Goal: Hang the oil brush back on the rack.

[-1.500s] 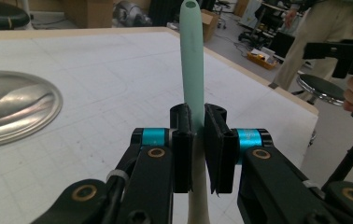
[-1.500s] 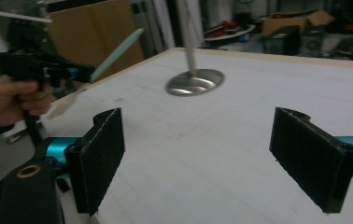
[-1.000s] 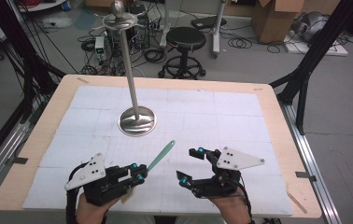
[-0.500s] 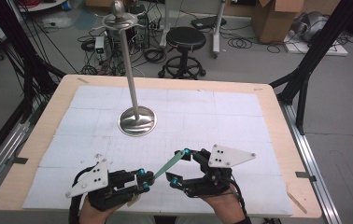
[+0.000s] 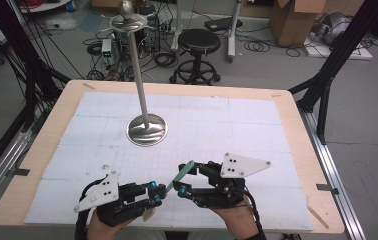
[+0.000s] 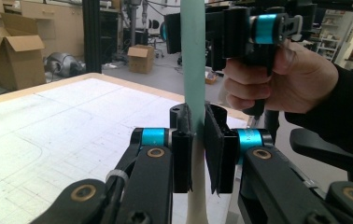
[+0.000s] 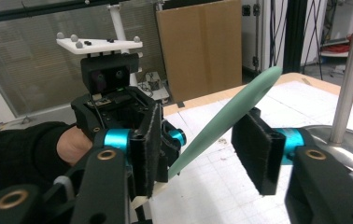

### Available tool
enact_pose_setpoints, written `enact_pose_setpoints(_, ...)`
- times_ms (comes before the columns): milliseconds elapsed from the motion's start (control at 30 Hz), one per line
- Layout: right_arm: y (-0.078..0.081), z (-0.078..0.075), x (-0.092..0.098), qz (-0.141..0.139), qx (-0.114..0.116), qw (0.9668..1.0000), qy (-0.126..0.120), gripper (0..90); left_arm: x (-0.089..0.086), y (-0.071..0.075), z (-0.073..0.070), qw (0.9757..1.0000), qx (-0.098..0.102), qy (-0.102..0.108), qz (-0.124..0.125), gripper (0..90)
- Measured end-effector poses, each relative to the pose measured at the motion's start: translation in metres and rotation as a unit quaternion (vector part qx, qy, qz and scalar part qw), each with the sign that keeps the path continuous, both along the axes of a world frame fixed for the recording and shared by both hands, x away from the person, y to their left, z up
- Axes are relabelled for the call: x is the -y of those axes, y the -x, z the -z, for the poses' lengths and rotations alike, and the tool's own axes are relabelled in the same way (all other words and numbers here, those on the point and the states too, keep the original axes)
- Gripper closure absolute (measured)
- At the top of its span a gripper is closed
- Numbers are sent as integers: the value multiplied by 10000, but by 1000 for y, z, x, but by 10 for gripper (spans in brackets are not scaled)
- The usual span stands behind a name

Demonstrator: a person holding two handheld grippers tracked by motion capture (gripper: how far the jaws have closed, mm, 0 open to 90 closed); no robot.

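Note:
A flat teal stick with a cream lower end slants up over the table's near edge. My left gripper is shut on its lower part; in the left gripper view the pads press the stick from both sides. My right gripper straddles the stick's upper end, and its jaws have just been closing. In the right gripper view the stick runs between the pads with a gap on each side. The right gripper also shows in the left gripper view, astride the stick's top.
A metal stand, with its round base and tall pole, rises from the white gridded mat at the table's middle left. Beyond the far edge are a black stool, cables and a cardboard box.
My right gripper has moved left onto the stick's upper end and its jaws have narrowed around it. The left gripper has kept its grip in place.

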State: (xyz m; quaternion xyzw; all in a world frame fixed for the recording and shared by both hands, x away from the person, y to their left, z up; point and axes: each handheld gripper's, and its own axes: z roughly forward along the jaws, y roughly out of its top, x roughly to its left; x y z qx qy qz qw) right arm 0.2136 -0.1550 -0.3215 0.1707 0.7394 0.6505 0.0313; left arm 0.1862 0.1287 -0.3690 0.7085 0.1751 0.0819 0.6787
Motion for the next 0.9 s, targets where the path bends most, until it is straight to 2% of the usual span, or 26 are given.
enact_pose_setpoints(167, -1, -1, -1, -70, -28, 10000, -54, 624, 0, 1, 0, 10000, 34, 1, 27, 810)
enact_pose_setpoints(367, -1, -3, -1, -119, -180, 9996, -175, 740, 3, 2, 0, 10000, 62, -50, 48, 809)
enact_pose_setpoints(633, 1, -4, -4, -190, -292, 9990, -273, 786, 3, 2, 0, 9999, 108, -29, 21, 800)
enact_pose_setpoints(667, 2, -5, -5, -201, -261, 9991, -263, 793, 3, 2, 0, 9999, 90, 44, 7, 775)
enact_pose_setpoints(700, 2, -6, -5, -198, -220, 9993, -241, 801, 2, 1, -1, 10000, 46, 68, -15, 704)
enact_pose_setpoints(800, 2, -8, -5, -219, -217, 9992, -243, 820, 1, 1, -2, 10000, 53, 8, -22, 623)
enact_pose_setpoints(900, 1, -10, -2, -270, -195, 9993, -176, 821, 2, 0, -2, 10000, 29, 16, 84, 598)
